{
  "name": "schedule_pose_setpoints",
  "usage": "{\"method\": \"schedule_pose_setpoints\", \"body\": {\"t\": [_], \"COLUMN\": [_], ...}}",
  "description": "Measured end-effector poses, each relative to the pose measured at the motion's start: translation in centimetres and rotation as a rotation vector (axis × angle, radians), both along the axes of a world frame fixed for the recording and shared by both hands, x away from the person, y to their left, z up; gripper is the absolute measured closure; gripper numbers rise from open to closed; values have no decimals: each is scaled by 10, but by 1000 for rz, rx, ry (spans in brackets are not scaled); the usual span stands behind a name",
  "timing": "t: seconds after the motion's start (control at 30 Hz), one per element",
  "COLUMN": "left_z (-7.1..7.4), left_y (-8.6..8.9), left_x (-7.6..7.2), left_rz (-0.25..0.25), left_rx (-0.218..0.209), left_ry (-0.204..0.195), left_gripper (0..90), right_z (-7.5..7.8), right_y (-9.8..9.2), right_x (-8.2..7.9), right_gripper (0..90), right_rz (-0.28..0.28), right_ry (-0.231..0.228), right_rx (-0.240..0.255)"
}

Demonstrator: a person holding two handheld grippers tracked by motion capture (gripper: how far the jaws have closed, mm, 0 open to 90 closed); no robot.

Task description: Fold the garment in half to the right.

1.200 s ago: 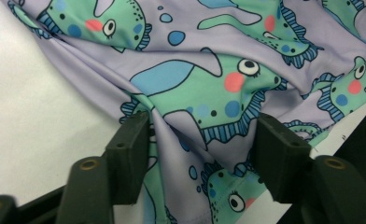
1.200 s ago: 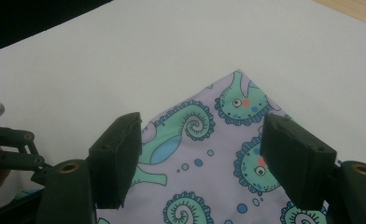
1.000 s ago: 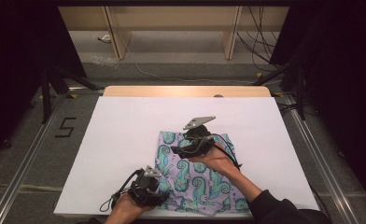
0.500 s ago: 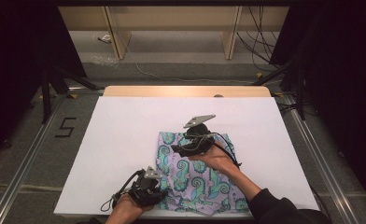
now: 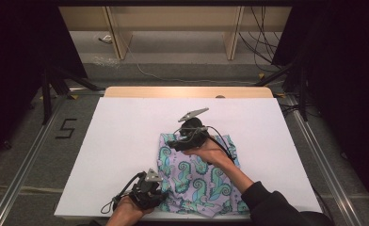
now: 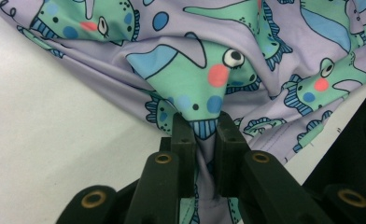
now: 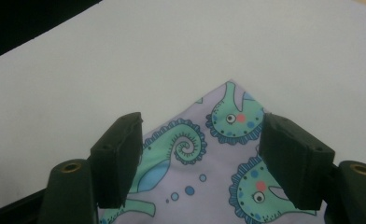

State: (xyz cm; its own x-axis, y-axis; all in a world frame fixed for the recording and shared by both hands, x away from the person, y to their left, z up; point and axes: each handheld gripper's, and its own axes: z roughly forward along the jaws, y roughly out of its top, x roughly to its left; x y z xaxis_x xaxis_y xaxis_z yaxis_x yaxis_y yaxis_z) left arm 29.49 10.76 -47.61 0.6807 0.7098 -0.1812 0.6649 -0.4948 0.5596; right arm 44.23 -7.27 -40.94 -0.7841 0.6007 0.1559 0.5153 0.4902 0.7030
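A lilac cloth (image 5: 199, 176) printed with green seahorses lies crumpled on the white table top (image 5: 126, 136), near the front edge. At the cloth's near left edge, my left gripper (image 5: 162, 197) has just been closing. It is now shut on a bunched fold of the cloth (image 6: 190, 88), which its pads (image 6: 183, 135) pinch. My right gripper (image 5: 172, 142) hovers open over the cloth's far left corner (image 7: 228, 116). Its jaws stand wide apart on either side of that corner, with the fabric below them, and its fingers (image 7: 120, 154) press on nothing.
A wooden strip (image 5: 187, 92) borders the table's far edge. Metal rails (image 5: 314, 146) run along both sides. Left of the table, the floor bears a "5" mark (image 5: 66, 128). Cables (image 5: 173, 75) and shelf legs lie beyond. White surface spreads left of and behind the cloth.
My right gripper has shifted a little to the left over the cloth, towards its far left corner. The left hand has stayed where it was at the cloth's near edge.
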Motion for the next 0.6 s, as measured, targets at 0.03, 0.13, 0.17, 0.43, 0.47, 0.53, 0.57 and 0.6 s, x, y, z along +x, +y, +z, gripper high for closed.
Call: {"method": "schedule_pose_setpoints", "body": {"t": [0.03, 0.13, 0.17, 0.43, 0.47, 0.53, 0.57, 0.6], "left_z": [0, 0, 0, 0, 0, 0, 0, 0], "left_y": [0, 0, 0, 0, -1, -1, 0, 0], "left_x": [0, 0, 0, -1, -1, -1, -1, -1], "left_rz": [-1, -5, -5, -10, -10, -12, -12, -11], "left_rx": [1, 3, 2, 0, -1, 1, 0, -1], "left_ry": [-1, -4, -4, -6, -7, -7, -7, -7], "left_gripper": [805, 805, 805, 804, 804, 803, 803, 803], "right_z": [-1, -3, -3, -12, -13, -16, -18, -20], "right_y": [4, 14, 16, 31, 33, 36, 37, 39], "right_x": [2, 10, 13, 40, 42, 48, 51, 53], "right_gripper": [314, 314, 314, 314, 314, 314, 313, 313], "right_rz": [3, 2, 1, -21, -25, -27, -31, -31], "right_ry": [9, 13, 16, 58, 66, 77, 84, 86], "right_rx": [-7, -41, -45, -87, -91, -105, -109, -114]}}
